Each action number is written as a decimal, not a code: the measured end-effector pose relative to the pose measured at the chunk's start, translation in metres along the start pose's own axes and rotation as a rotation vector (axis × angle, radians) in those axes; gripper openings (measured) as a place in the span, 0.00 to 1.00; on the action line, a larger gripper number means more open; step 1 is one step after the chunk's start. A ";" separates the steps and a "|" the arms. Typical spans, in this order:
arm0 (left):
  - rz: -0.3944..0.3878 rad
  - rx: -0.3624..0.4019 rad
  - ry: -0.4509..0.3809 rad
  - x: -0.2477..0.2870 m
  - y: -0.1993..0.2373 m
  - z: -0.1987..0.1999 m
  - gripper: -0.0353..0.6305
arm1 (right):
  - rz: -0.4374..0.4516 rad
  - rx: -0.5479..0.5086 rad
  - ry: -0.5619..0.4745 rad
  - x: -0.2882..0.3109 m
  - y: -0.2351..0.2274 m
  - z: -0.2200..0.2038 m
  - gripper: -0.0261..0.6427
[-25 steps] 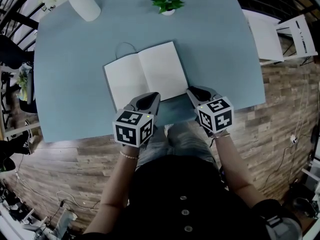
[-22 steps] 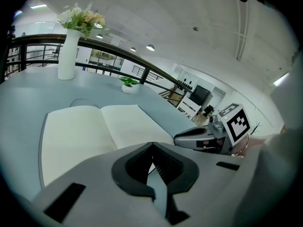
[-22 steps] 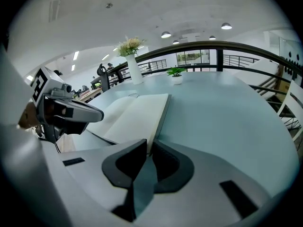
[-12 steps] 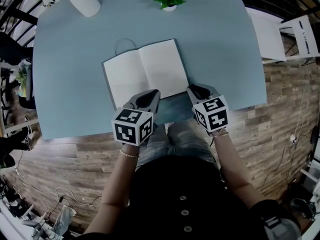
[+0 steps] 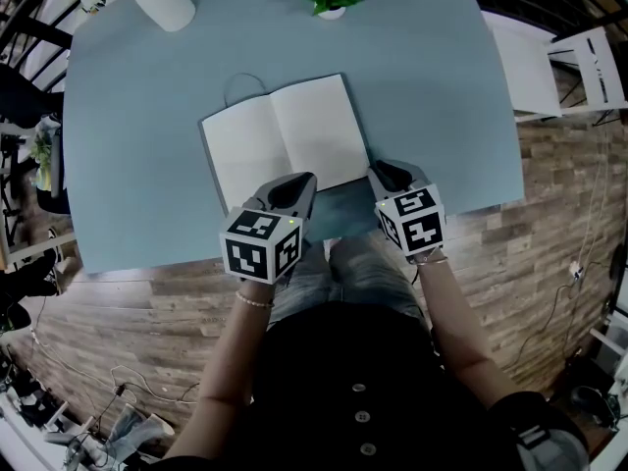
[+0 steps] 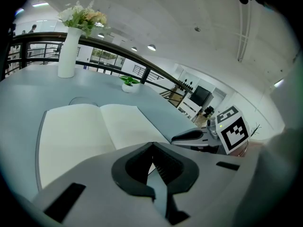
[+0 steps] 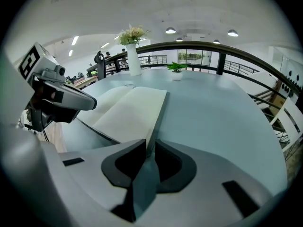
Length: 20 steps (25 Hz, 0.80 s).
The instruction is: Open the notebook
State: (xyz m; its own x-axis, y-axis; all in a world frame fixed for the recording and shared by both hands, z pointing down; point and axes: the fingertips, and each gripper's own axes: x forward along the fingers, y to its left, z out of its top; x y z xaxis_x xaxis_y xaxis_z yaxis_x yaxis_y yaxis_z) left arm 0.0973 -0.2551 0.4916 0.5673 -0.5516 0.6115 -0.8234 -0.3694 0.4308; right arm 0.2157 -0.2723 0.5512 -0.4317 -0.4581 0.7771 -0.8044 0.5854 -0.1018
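The notebook [image 5: 285, 140] lies open and flat on the blue table [image 5: 442, 96], its blank white pages up. My left gripper [image 5: 299, 180] is at its near edge close to the spine; in the left gripper view [image 6: 152, 145] the jaws stand closed with a white sliver of page between them. My right gripper [image 5: 378, 170] is at the near right corner. In the right gripper view [image 7: 147, 145] the right page's edge [image 7: 158, 115] runs straight into the closed jaws. A thin cord loop [image 5: 245, 91] lies at the notebook's far left edge.
A white vase of flowers [image 5: 167, 8] stands at the far left of the table and a small potted plant [image 5: 329, 6] at the far middle. White chairs [image 5: 589, 67] stand right of the table. The near table edge runs just under both grippers.
The right gripper has rolled slightly and its cube shows a different angle. The notebook stays open and flat, and the left gripper has kept still.
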 end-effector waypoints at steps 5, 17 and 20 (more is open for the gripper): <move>-0.003 0.005 0.005 -0.002 0.002 0.000 0.08 | -0.010 0.022 -0.002 -0.001 -0.004 -0.001 0.19; -0.007 0.021 0.007 -0.016 0.011 0.001 0.08 | -0.016 0.085 -0.088 -0.012 0.006 0.017 0.22; -0.008 0.029 -0.002 -0.020 0.015 0.004 0.08 | -0.019 0.096 -0.126 -0.015 0.010 0.028 0.22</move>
State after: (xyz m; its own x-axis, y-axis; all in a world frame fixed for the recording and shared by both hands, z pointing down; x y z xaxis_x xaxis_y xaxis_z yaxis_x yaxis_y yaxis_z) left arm 0.0737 -0.2523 0.4831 0.5740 -0.5497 0.6069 -0.8188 -0.3954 0.4162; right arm 0.2028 -0.2783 0.5207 -0.4589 -0.5524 0.6959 -0.8456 0.5119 -0.1512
